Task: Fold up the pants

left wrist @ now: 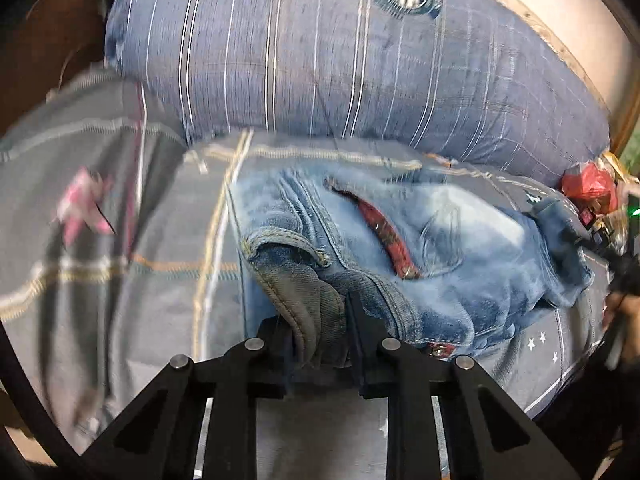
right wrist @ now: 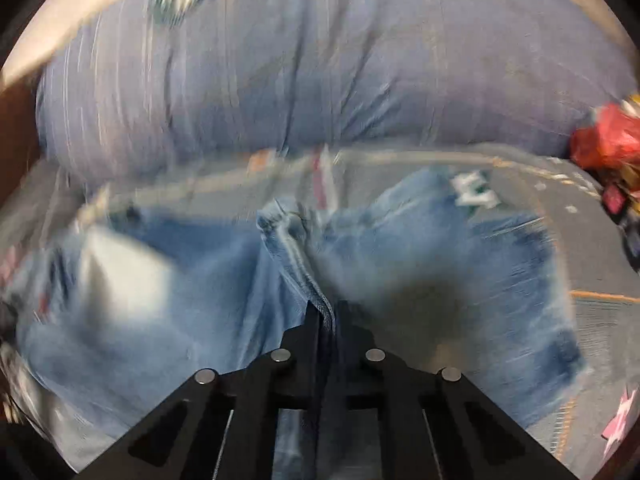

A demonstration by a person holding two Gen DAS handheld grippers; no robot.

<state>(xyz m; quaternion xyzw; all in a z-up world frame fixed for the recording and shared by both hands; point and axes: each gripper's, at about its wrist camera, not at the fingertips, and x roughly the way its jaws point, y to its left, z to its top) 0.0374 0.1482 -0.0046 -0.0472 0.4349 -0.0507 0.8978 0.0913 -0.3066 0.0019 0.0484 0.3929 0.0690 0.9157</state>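
My right wrist view is smeared with motion blur: the pants (right wrist: 224,280) lose their seams and the pillow (right wrist: 280,72) its stripes. In my left view, a red bundle (left wrist: 588,186) is cut off at the edge, its contents unreadable.

A bedroom at home. A striped blue pillow (left wrist: 320,60) lies along the far edge of a bed (left wrist: 120,260). The bed wears a grey checked sheet.

Grey checked bedsheet (left wrist: 120,280), blue striped pillow (left wrist: 320,60), pale wall (left wrist: 560,20)
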